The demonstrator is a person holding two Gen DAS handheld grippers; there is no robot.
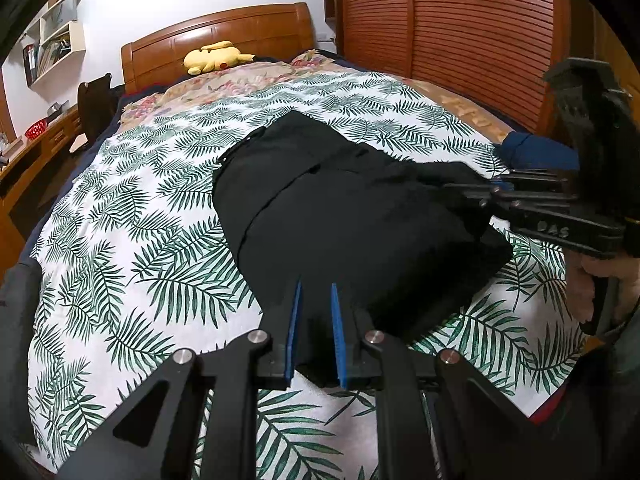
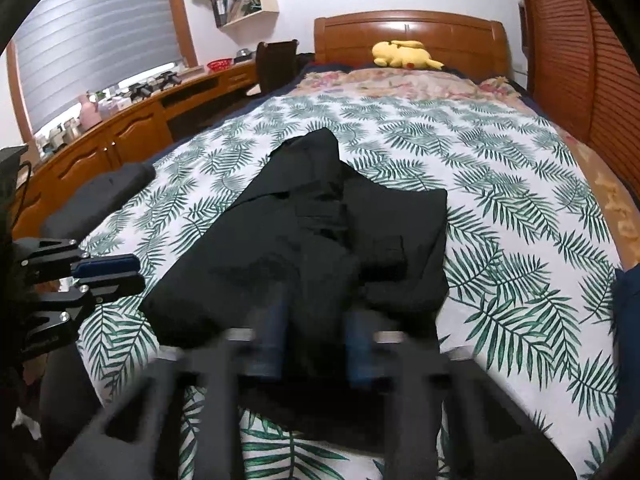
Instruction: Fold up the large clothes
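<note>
Black garment point(image 1: 352, 208) between both angled-down claws

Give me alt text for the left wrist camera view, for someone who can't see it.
A black garment lies partly folded on a bed with a leaf-print cover. The left gripper pinches its near edge and the right gripper reaches in from the right onto the cloth. A yellow plush toy lies by the wooden headboard.

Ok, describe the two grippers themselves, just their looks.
Both are black linkage frames with silver pivot bolts and blue-lined jaws. The left gripper shows ridged blue pads. The right gripper carries pale lettering on its side; a dark sleeve shows beneath it.
</note>
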